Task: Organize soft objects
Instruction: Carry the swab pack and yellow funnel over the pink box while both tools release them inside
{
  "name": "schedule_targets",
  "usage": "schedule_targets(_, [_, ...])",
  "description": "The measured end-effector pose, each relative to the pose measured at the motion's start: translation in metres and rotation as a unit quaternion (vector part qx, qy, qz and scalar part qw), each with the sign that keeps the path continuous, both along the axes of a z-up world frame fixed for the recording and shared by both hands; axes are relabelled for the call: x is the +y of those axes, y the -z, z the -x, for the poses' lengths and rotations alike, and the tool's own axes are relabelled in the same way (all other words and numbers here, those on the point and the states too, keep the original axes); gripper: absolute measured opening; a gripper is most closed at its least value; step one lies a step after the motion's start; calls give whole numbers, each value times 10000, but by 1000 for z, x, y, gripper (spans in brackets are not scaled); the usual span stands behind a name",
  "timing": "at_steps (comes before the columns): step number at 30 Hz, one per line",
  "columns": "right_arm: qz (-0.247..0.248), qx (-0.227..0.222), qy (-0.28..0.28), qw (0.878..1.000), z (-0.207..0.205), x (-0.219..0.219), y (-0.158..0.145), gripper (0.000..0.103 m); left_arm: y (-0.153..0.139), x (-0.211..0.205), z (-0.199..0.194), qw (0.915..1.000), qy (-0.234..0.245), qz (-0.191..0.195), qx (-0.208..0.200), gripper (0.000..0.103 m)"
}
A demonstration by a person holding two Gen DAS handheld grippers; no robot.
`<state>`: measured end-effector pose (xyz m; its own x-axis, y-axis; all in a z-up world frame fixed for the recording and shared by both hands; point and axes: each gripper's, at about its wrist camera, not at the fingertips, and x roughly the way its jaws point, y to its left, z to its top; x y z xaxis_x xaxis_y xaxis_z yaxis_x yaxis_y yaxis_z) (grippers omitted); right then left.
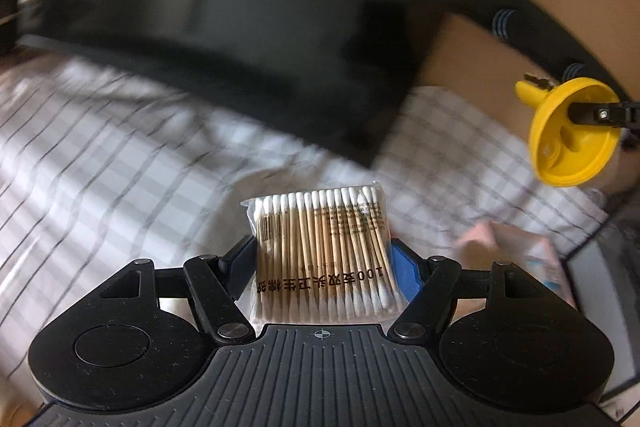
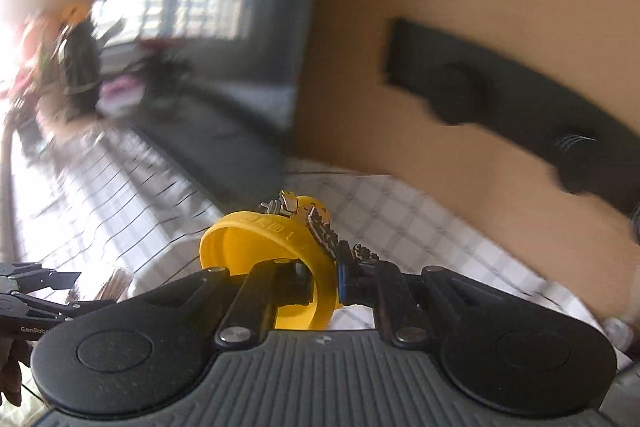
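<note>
Both my tongs are loaded: left tongs (image 1: 324,259) grip the clear packet of wooden cotton swabs (image 1: 322,251), right tongs (image 2: 324,277) pinch the round yellow plastic lid (image 2: 276,267). Neither is put away; a pink packet (image 1: 516,251) lies on the checked cloth (image 1: 120,155).

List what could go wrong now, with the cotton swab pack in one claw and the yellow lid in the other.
1. The cotton swab pack is a slick plastic bag pinched by the left claw; it may slide out.
2. The right claw grips only the yellow lid by its thin rim, so it might twist loose.
3. Both views are blurred; the loads could collide.
</note>
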<state>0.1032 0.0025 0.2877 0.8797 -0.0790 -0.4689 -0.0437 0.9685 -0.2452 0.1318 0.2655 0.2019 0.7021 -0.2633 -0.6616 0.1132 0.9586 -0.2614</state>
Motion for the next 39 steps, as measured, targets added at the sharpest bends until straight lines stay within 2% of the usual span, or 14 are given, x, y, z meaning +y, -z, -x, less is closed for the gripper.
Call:
schedule_targets(4, [-238,-382,559,9974,44,-48,-8,10,-12,-61,-6,9974,707,117,-123,75])
schedule_targets(8, [-282,-680,1166,9904,75,-88,-7,10,-4,-136,-9,9869,1605,178,-18,75])
schedule_targets(11, [-426,-810,1433,9854,91,-111,2,11,13,-190,-11,9784,2053,191,123,76])
schedule_targets(15, [-628,-941,1701,9789,100,-142,20,11,33,-242,-13,9696,2407,416,137,75])
schedule_targets(20, [-1106,-816,1864,9728,89,-176,46,11,57,-290,-20,9656,2593,144,-127,76])
schedule_targets(23, [-1300,-782,1931,9694,76,-192,54,11,78,-311,-31,9572,2881,-37,261,77])
schedule_targets(25, [-1341,-801,2007,9671,73,-198,58,11,94,-320,-33,9565,2861,-440,359,78])
schedule_targets(27, [-1187,-798,2134,9664,67,-202,64,11,109,-326,-33,9543,2789,-1025,324,78])
schedule_targets(28, [-1059,-791,2206,9664,65,-204,67,11,113,-328,-33,9517,2799,-1223,320,78])
schedule_targets(29, [-957,-766,2265,9663,61,-206,70,11,114,-326,-32,9506,2828,-1251,285,77])
schedule_targets(33, [-1191,-598,2242,9654,52,-218,82,11,97,-303,-35,9611,2728,-427,-111,75])
schedule_targets(37, [-1254,-378,2142,9680,27,-220,98,11,89,-301,-39,9634,2637,-403,-254,75])
schedule_targets(39, [-1270,-114,2159,9680,9,-224,112,11,87,-300,-40,9645,2614,-298,-214,75])
